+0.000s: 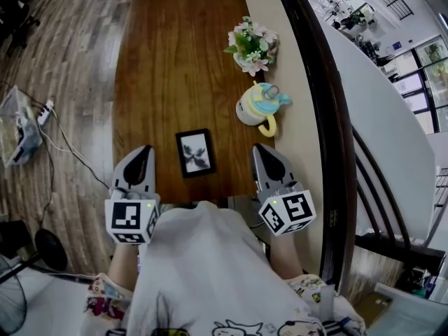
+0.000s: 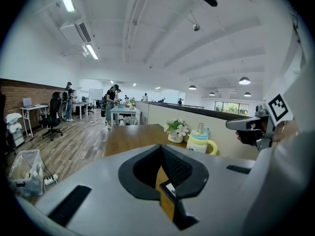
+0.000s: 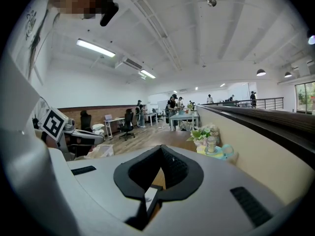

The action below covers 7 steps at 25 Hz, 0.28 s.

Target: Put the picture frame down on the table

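Note:
A small black picture frame (image 1: 195,152) with a dark flower print lies flat on the brown wooden table (image 1: 168,61), near its front edge. My left gripper (image 1: 144,151) hovers just left of the frame with its jaws together and nothing in them. My right gripper (image 1: 261,149) is just right of the frame, shut and empty too. Neither touches the frame. In the left gripper view, a corner of the frame (image 2: 170,189) shows under the closed jaws of the left gripper (image 2: 161,146). The right gripper view likewise shows the frame (image 3: 149,195) below the right gripper (image 3: 161,147).
A pot of white and pink flowers (image 1: 252,46) and a yellow and blue lidded mug (image 1: 260,107) stand along the table's right side. A dark curved railing (image 1: 329,131) runs past the right edge. A plastic bin (image 1: 15,126) and cables lie on the floor at left.

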{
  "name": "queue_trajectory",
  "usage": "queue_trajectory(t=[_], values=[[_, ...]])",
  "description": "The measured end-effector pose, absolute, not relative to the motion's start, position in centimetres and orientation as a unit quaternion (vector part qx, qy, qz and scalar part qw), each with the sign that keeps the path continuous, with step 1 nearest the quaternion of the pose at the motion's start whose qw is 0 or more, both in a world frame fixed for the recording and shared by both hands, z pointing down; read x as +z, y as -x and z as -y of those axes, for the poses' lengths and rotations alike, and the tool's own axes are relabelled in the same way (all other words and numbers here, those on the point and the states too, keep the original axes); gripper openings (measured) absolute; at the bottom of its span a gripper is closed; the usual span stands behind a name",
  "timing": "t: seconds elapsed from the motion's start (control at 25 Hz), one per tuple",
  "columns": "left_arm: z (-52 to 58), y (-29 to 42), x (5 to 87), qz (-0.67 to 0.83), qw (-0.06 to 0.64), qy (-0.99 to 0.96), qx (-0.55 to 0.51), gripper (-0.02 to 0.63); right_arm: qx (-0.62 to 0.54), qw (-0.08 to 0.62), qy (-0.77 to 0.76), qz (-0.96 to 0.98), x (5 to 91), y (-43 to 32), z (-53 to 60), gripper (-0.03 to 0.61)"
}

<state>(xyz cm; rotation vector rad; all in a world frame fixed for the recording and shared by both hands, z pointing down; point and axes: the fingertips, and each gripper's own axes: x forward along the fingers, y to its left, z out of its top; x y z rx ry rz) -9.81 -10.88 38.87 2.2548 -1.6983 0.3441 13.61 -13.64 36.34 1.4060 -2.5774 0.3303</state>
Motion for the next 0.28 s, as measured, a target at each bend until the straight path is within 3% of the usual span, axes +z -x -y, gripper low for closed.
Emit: queue_trajectory(t=[0.28], values=[[11.48, 10.28, 39.01, 0.593, 0.143, -0.783, 0.120, 0.002, 0.110, 0.095, -0.475, 0.868, 36.76, -13.62, 13.64, -0.002]])
